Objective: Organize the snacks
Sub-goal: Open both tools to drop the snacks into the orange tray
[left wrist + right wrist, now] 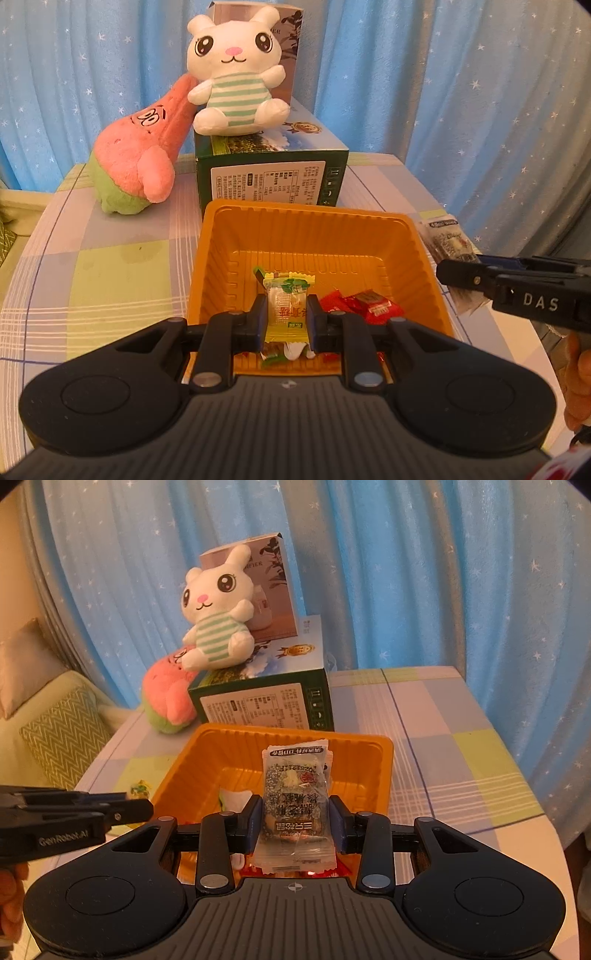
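**Both my grippers hold wrapped snacks over the orange tray.**

My left gripper is clamped narrowly on a yellow-green snack packet, held upright above the near end of the orange tray; below it, a red-wrapped snack lies on the tray floor. My right gripper grips a clear, dark-printed snack packet between its blue pads, likewise over the tray's near edge. Behind the tray, just beside its far rim, stands a green box bearing a white rabbit plush and a taller carton; a pink star plush leans against the box's left side. All rest on a checked tablecloth before a blue starred curtain.
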{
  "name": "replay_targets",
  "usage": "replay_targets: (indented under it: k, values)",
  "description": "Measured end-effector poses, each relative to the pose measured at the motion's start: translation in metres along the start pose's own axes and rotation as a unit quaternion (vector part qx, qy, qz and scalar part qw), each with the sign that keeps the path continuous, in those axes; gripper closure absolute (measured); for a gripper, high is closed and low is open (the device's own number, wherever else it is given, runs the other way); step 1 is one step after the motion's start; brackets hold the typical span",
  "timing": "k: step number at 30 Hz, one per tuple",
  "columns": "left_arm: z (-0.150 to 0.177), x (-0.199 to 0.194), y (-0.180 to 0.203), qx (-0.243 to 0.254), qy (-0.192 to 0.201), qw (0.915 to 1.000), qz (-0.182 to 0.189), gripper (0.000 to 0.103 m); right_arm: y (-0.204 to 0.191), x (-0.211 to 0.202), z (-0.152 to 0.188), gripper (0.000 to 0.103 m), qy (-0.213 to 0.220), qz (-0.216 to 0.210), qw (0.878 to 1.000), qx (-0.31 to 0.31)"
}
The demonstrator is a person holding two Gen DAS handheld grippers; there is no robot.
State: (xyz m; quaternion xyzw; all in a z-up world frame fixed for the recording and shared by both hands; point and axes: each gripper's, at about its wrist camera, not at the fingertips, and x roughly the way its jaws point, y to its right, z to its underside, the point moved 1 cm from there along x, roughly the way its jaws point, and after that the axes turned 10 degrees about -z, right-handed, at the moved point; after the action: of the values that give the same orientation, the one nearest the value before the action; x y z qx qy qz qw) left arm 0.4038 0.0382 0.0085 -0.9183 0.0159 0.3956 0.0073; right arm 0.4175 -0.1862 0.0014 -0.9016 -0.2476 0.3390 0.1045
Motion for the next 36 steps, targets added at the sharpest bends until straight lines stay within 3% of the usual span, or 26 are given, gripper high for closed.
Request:
replay_targets:
  k: [9, 11, 12, 33, 36]
  values:
    - [-0.005, 0.026, -0.003, -0.012, 0.001, 0.9999, -0.002, 0.083, 0.005, 0.013, -0.002, 0.065, -0.006, -0.001, 1.0, 0.008]
    - [-0.006, 0.031, -0.008, -0.026, 0.0, 0.9996, -0.008, 0.064, 0.006, 0.015, -0.001, 0.065, -0.008, -0.001, 1.0, 0.008]
    - [-0.006, 0.031, -0.011, -0.032, 0.003, 0.9995, -0.007, 0.061, 0.006, 0.015, 0.0, 0.065, -0.008, -0.001, 1.0, 0.009]
    - [0.01, 0.018, -0.018, -0.029, 0.003, 0.9996, -0.002, 0.058, 0.011, 0.017, 0.001, 0.065, -0.012, 0.012, 1.0, 0.019]
    - [0.01, 0.016, -0.017, -0.029, 0.005, 0.9996, -0.001, 0.054, 0.014, 0.016, 0.002, 0.065, 0.0, 0.008, 1.0, 0.018]
